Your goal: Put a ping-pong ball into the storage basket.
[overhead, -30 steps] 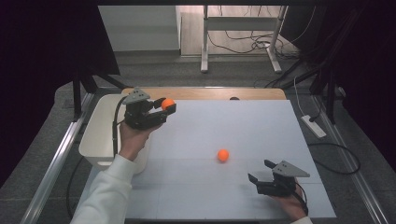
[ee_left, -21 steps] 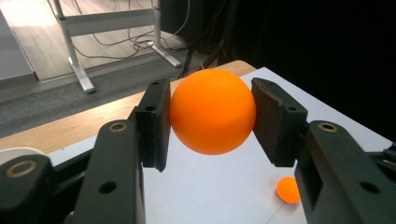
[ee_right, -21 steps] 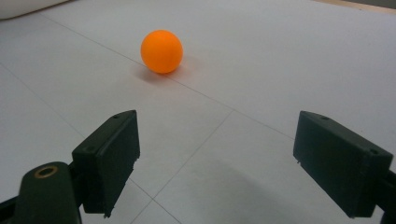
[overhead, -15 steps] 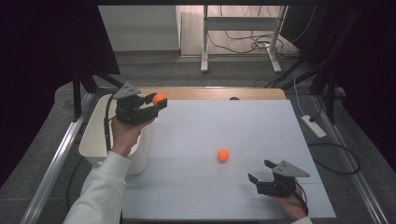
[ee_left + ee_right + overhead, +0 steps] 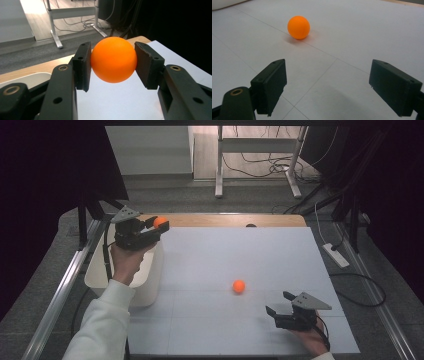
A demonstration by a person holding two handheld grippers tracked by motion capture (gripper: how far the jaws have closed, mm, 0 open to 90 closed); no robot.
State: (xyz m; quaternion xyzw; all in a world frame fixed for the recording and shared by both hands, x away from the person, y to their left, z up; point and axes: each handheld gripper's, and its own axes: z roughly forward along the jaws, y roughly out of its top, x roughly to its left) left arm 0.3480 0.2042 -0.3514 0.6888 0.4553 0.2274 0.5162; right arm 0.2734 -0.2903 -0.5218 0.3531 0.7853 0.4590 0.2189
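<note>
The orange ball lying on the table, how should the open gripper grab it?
Grip the loose ball across its middle, one jaw on each side. It is round, so any side works. The right gripper is open, facing it, so coming straight forward along the white table looks easiest.

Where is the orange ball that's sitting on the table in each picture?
High view: the loose orange ball sits on the white table, right of centre, ahead of the right tongs.
Right gripper view: the same ball lies upper left, beyond the open tongs.
Left gripper view: that ball is not in it; the tongs grip a second orange ball.
Shared landmark: the white table.
</note>
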